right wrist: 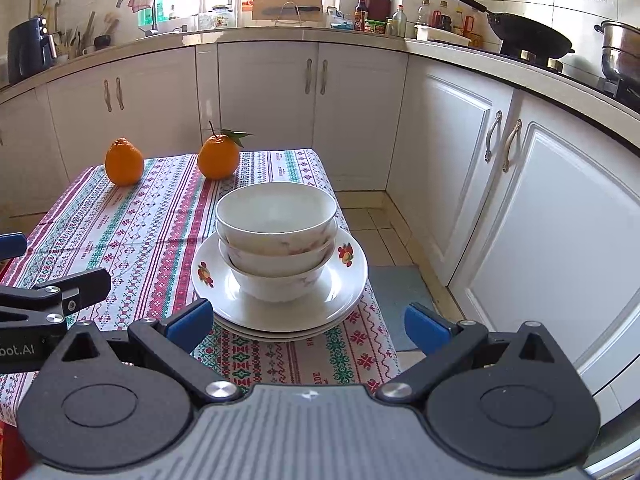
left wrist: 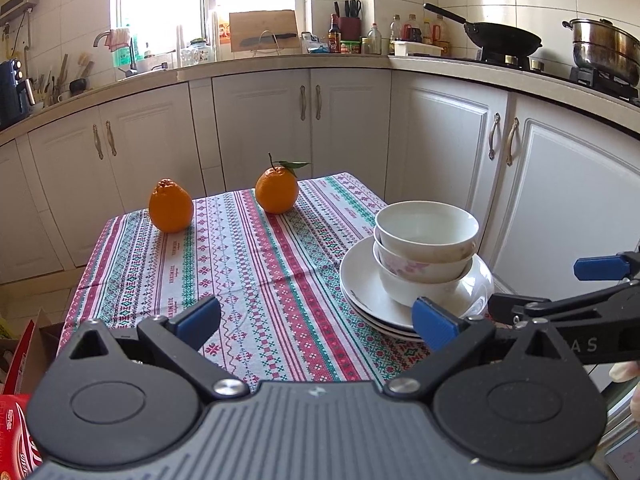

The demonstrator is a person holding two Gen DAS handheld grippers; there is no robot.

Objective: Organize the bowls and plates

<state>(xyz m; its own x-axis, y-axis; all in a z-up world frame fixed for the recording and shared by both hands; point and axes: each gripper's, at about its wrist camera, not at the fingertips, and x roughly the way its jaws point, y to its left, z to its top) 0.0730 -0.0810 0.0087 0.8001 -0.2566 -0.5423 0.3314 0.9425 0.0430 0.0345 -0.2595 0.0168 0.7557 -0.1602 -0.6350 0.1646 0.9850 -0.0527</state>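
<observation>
Bowls [right wrist: 276,240]: three white bowls nested one inside another, upright, standing in the middle of the top plate; the lower ones carry a faint pink flower print
Plates [right wrist: 344,292]: a stack of white plates under the bowls, the top one with fruit motifs on its rim, lying near the right edge of the worktop
Worktop [left wrist: 248,264]: covered by a cloth striped in red, green and white patterns
Left gripper [left wrist: 316,322]: blue-padded fingers spread wide apart with nothing between them, hovering over the cloth just left of the plate stack; its right finger overlaps the near rim of the plates in the left wrist view, and whether it touches cannot be told
Right gripper [right wrist: 308,326]: fingers likewise wide apart and empty, low in front of the stack, which sits between and beyond them
Oranges: one without leaves [left wrist: 171,211] at the far left of the cloth, one with a stem and leaf [left wrist: 277,190] near the far edge, both well apart from the dishes
Surroundings: white cupboards [right wrist: 264,100] behind, a black wok [right wrist: 528,38] on the stove at right
</observation>
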